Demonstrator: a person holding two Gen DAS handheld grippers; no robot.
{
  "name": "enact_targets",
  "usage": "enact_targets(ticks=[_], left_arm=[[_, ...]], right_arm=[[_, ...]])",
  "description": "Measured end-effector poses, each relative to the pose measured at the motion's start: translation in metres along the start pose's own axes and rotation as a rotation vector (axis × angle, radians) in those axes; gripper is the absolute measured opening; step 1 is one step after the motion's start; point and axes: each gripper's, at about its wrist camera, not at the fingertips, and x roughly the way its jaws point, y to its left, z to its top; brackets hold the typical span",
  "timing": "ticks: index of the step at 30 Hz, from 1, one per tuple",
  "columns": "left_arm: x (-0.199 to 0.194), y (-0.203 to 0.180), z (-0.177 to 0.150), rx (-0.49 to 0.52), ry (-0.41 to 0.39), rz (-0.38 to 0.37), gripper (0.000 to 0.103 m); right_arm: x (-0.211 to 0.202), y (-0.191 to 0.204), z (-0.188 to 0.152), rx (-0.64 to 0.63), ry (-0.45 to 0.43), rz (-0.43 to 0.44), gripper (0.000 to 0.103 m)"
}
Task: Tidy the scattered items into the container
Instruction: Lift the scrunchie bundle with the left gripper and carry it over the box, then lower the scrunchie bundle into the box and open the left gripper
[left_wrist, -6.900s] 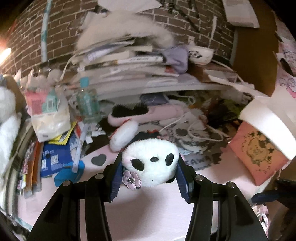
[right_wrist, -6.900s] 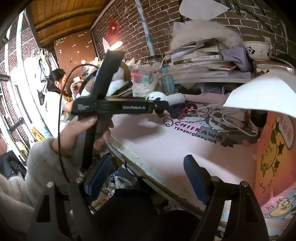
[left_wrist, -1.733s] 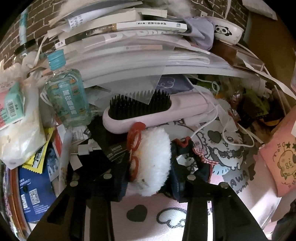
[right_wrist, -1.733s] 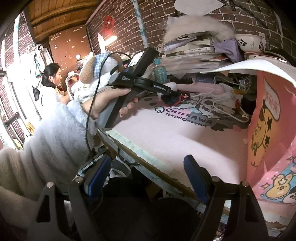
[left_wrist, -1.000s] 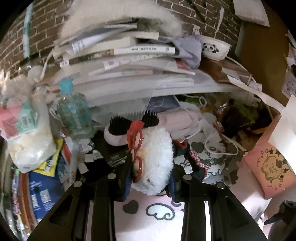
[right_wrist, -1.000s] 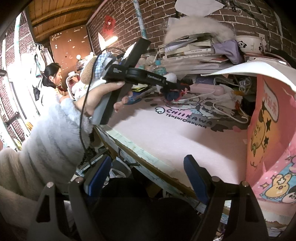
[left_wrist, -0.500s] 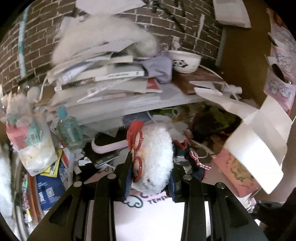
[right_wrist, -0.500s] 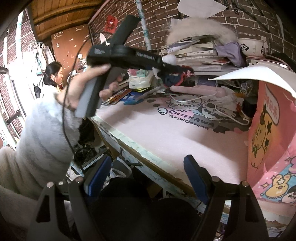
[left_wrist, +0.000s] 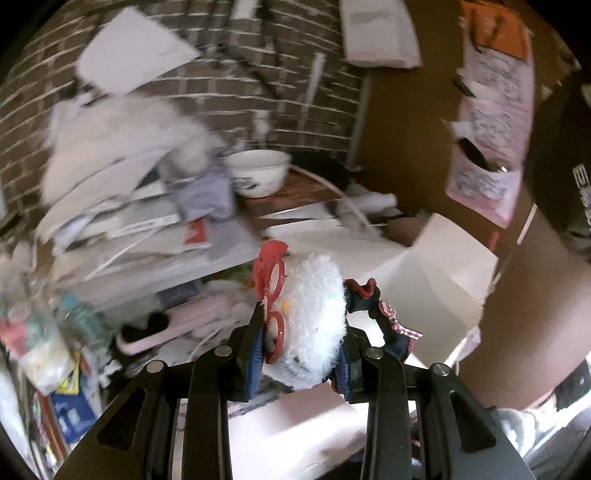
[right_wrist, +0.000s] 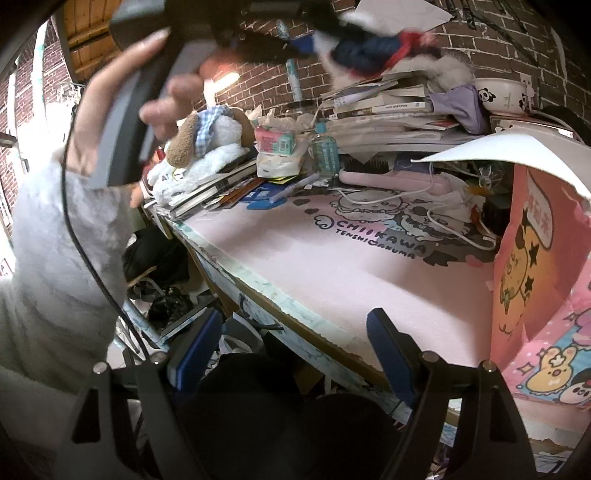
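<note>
Nearest us, the left gripper (left_wrist: 301, 350) is clamped on a white plush toy (left_wrist: 314, 325) with red glasses (left_wrist: 271, 295), held high above the pink desk mat (right_wrist: 332, 266). We judge it light and squashy; the body grip suits it, the glasses less so. The right gripper (right_wrist: 291, 350) hangs spread and empty at the desk edge. Beyond, the pink container (right_wrist: 539, 266) with its white flap (left_wrist: 439, 280): open mat between, clutter behind.

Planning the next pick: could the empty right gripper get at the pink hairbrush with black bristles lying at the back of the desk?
Probably yes: the right gripper is open and empty, and only bare pink mat lies between it and the pink hairbrush.
</note>
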Motion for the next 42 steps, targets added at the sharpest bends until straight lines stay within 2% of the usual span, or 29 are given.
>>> enact_targets(ticks=[2,4,8,17,22,28,33,42], left_arm=[[0.007,-0.015,0.007,0.033,0.010,-0.009,0.027],[0.015,-0.028,0.014,0.054,0.030,-0.048,0.027],[0.038,-0.055,0.024,0.096,0.103,-0.120,0.027],[0.094,-0.101,0.030,0.155,0.273,-0.199,0.027],[0.118,-0.114,0.026,0.178,0.351,-0.201,0.027],[0.148,-0.121,0.020,0.211,0.454,-0.133,0.027],[0.171,-0.127,0.013,0.217,0.544,-0.107,0.027],[0.189,-0.133,0.005,0.210,0.606,-0.087,0.027]], right_arm=[[0.000,-0.001,0.000,0.001,0.001,-0.001,0.078],[0.000,-0.001,0.000,0.001,0.001,-0.001,0.078],[-0.001,-0.002,0.000,0.002,-0.003,-0.003,0.078],[-0.005,-0.004,-0.003,0.008,-0.011,-0.014,0.078],[-0.008,-0.008,-0.004,0.018,-0.016,-0.024,0.078],[-0.009,-0.010,-0.006,0.027,-0.021,-0.032,0.078],[-0.010,-0.014,-0.007,0.040,-0.020,-0.035,0.078],[-0.012,-0.015,-0.007,0.043,-0.023,-0.037,0.078]])
